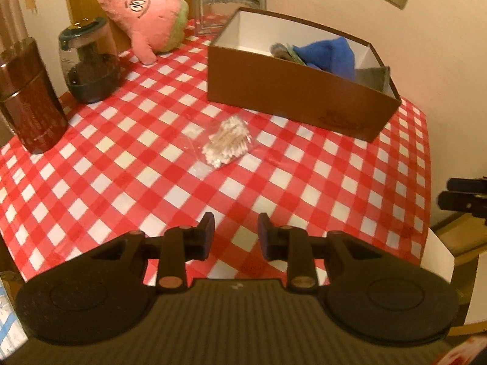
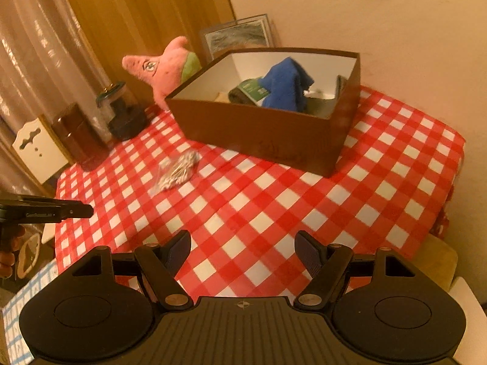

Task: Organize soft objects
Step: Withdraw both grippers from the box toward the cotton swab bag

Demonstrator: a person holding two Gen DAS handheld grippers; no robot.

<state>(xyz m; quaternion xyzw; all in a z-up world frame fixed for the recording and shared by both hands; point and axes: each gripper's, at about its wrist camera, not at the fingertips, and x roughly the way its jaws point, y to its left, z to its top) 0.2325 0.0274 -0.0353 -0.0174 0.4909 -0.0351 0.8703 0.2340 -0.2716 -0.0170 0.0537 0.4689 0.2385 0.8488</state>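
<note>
Both the left tongs (image 1: 236, 232) and right tongs (image 2: 242, 254) hang released and empty above the red-checked worktop (image 1: 304, 182). The clear bag of cotton swabs (image 1: 226, 143) and the pink plush starfish (image 1: 152, 15) remain outside the brown cardboard box (image 1: 298, 106), which already holds a blue cloth (image 1: 331, 53).

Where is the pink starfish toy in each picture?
Left wrist view: the pink starfish plush sits top left, at the table's far edge, left of the brown box.
Right wrist view: it is upper left of centre, behind the box's left corner.
Shared landmark: the brown box.
</note>
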